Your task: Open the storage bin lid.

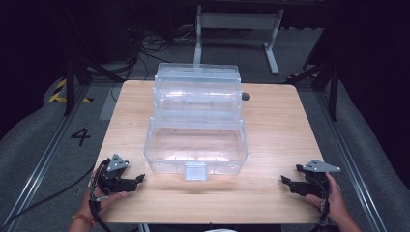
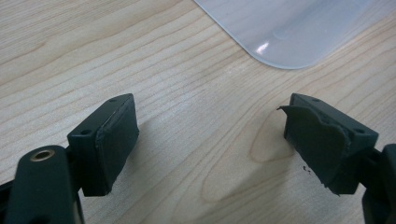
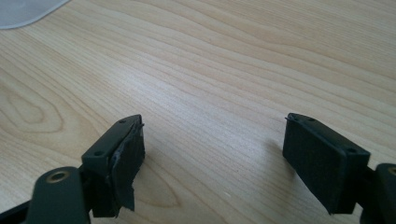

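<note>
A clear plastic tiered box [image 1: 196, 121] stands open in the middle of the wooden table [image 1: 280, 125], its front latch [image 1: 196, 170] facing the near edge. My left gripper [image 1: 140, 179] rests low at the front left, pointing right toward the box. It is open with nothing between its pads [image 2: 116, 135], and a rounded corner of the box [image 2: 289, 28] lies just ahead. My right gripper [image 1: 285, 180] sits at the front right, pointing left. It is open over bare wood, with its pads [image 3: 322, 158] wide apart and a sliver of the box [image 3: 23, 9] at the far left.
A small dark round spot [image 1: 246, 96] lies on the table behind the box's right side. Beyond the table stand a white desk frame [image 1: 237, 24] and black stands with cables [image 1: 82, 67]. A "4" [image 1: 80, 136] is marked on the floor at left.
</note>
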Tool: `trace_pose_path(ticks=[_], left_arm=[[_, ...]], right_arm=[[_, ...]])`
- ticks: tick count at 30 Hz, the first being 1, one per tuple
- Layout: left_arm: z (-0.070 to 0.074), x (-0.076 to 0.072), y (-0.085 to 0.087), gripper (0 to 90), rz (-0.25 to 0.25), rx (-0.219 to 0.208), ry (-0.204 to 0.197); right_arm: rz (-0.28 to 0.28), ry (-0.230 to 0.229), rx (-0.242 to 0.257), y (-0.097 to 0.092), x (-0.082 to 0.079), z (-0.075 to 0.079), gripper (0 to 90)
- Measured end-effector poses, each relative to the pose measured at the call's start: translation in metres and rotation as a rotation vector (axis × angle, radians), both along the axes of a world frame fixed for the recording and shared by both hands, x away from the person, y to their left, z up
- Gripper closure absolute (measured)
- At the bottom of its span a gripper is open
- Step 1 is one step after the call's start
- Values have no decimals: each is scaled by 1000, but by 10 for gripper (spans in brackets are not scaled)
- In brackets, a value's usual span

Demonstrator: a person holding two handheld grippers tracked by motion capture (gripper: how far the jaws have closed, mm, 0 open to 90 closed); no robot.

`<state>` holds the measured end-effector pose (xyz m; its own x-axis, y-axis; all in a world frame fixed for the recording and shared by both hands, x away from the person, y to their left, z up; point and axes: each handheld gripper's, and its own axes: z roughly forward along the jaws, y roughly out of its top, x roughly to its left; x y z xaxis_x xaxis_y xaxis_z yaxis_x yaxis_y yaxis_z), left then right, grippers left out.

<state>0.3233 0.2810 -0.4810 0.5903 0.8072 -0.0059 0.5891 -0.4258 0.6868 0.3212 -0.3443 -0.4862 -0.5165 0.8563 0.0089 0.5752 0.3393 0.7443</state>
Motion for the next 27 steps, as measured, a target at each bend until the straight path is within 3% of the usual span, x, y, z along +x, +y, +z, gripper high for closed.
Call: trace_pose_path(ticks=[27], left_arm=[[-1, 1, -1, 169, -3, -10, 2]], right_arm=[[17, 1, -3, -1, 1, 0, 191]])
